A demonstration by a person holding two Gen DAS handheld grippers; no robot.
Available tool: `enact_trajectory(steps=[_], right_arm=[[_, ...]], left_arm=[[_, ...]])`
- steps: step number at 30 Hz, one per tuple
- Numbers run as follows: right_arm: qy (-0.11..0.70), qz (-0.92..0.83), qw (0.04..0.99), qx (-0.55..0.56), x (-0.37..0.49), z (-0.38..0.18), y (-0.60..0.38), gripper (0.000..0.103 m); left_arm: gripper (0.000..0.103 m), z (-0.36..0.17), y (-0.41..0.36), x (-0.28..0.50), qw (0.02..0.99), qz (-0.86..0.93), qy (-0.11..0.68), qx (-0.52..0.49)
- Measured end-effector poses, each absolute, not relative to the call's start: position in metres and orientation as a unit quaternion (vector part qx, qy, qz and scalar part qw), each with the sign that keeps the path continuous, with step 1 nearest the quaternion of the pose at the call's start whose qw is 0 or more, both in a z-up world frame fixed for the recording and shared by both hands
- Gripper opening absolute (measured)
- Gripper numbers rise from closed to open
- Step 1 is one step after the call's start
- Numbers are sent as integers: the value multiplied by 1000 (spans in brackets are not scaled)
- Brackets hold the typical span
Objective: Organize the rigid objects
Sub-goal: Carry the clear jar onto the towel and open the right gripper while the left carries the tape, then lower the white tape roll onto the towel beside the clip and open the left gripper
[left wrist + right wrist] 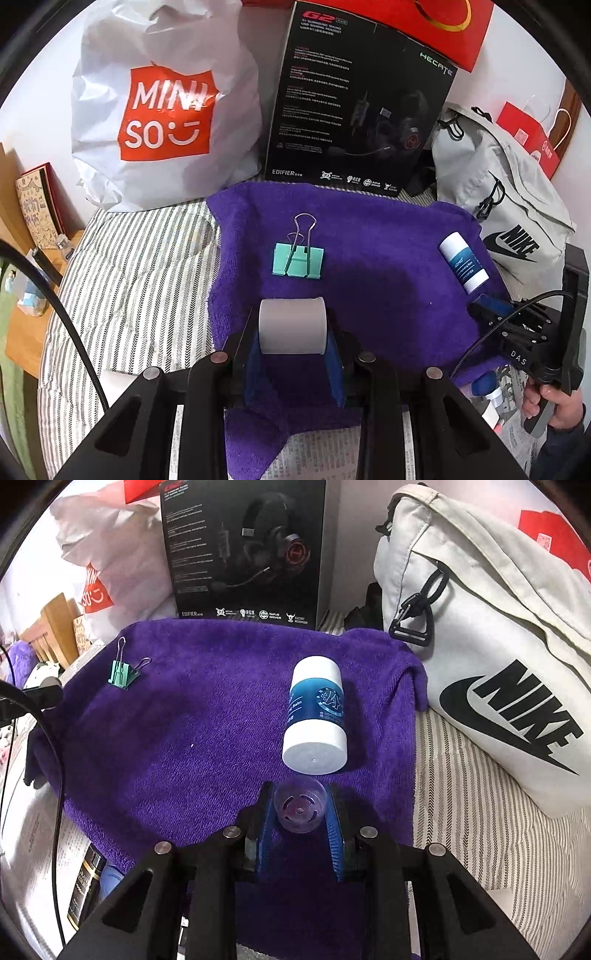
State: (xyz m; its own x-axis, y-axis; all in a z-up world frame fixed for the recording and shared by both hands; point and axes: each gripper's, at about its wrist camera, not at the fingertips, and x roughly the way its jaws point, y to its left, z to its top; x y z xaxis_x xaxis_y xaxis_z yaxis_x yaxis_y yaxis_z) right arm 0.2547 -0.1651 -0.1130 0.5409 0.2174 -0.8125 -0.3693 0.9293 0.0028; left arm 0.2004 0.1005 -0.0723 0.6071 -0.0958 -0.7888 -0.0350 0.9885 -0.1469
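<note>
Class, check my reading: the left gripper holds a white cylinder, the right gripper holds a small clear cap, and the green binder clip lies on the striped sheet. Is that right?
One slip: the green binder clip lies on the purple towel, not the striped sheet, as the left wrist view shows. The rest stands.

I was working in a home bedroom: a grey-and-white striped bedsheet (pixel 140 266) lay under a purple terry towel (pixel 207 716), with a white plastic shopping bag (pixel 162 110), black headset box (pixel 354 110) and pale fabric sling bag (pixel 491 642) against the wall.
</note>
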Motion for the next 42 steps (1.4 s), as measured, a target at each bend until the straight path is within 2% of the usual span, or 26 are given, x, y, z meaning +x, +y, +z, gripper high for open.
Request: enact_trajectory(steps=[3, 6, 8, 10, 21, 37, 39, 41, 42], right_arm=[[453, 181, 869, -80, 255, -111, -166, 33], [453, 193, 867, -83, 249, -108, -165, 45], [448, 186, 871, -85, 243, -102, -167, 58], [439, 183, 876, -83, 236, -95, -171, 66], [431, 191, 881, -49, 202, -65, -193, 69], [450, 179, 874, -28, 160, -70, -219, 69], [454, 180, 872, -28, 156, -72, -221, 69], [460, 182, 869, -26, 150, -76, -221, 69], [462, 184, 867, -25, 148, -78, -220, 69]], left_arm=[[29, -75, 98, 205, 892, -21, 445, -72], [29, -81, 98, 213, 889, -21, 451, -75], [29, -85, 97, 218, 887, -19, 455, -75], [29, -89, 96, 223, 885, -20, 459, -75], [29, -106, 83, 245, 878, -5, 478, -31], [30, -110, 77, 249, 874, 8, 487, -7], [33, -110, 76, 250, 873, 7, 488, -10], [47, -110, 73, 250, 871, 1, 491, -12], [50, -111, 71, 250, 870, -2, 493, -10]])
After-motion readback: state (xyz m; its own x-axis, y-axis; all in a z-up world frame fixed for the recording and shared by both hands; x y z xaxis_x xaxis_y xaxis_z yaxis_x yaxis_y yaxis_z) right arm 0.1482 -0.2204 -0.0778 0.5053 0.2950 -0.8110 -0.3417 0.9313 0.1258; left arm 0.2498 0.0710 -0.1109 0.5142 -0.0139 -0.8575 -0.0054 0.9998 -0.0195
